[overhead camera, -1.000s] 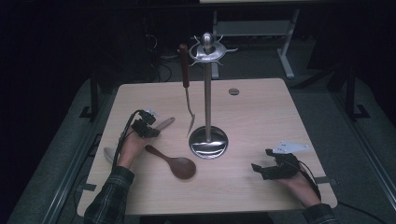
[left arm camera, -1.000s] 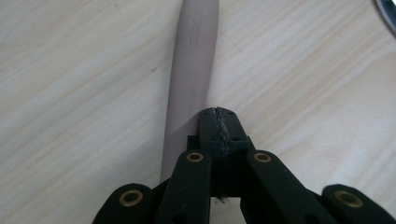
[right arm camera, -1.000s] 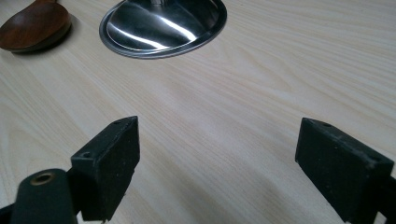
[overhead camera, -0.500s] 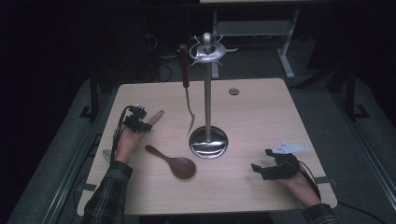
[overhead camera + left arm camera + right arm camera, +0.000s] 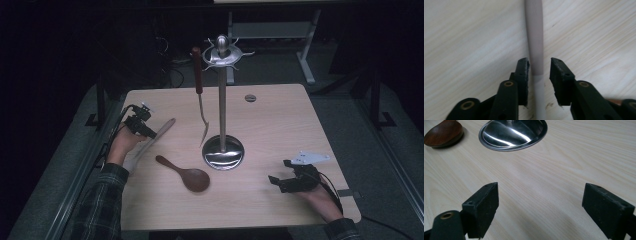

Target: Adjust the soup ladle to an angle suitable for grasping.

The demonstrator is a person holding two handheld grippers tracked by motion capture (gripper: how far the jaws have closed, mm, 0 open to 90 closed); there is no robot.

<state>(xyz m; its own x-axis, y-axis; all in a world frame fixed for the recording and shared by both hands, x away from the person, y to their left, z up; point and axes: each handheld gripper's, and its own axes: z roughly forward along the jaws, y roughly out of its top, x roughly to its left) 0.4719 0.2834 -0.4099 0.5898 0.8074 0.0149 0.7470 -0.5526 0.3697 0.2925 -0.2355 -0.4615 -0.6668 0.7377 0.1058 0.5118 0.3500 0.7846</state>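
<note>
Spatula (image 5: 535,50) lies between the left hand-held gripper's (image 5: 539,65) jaws (one touching, not clamped). Right hand-held gripper (image 5: 540,205) gapes empty, stand (image 5: 512,132) at 11 o'clock.

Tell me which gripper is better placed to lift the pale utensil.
Left. The left gripper already has its jaws on either side of the pale utensil's handle, not quite closed on it. The right gripper sits open on the far side of the stand's base, over bare table.

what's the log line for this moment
left gripper: jaws around pale utensil, gap one side | right gripper: open, idle on table
</note>
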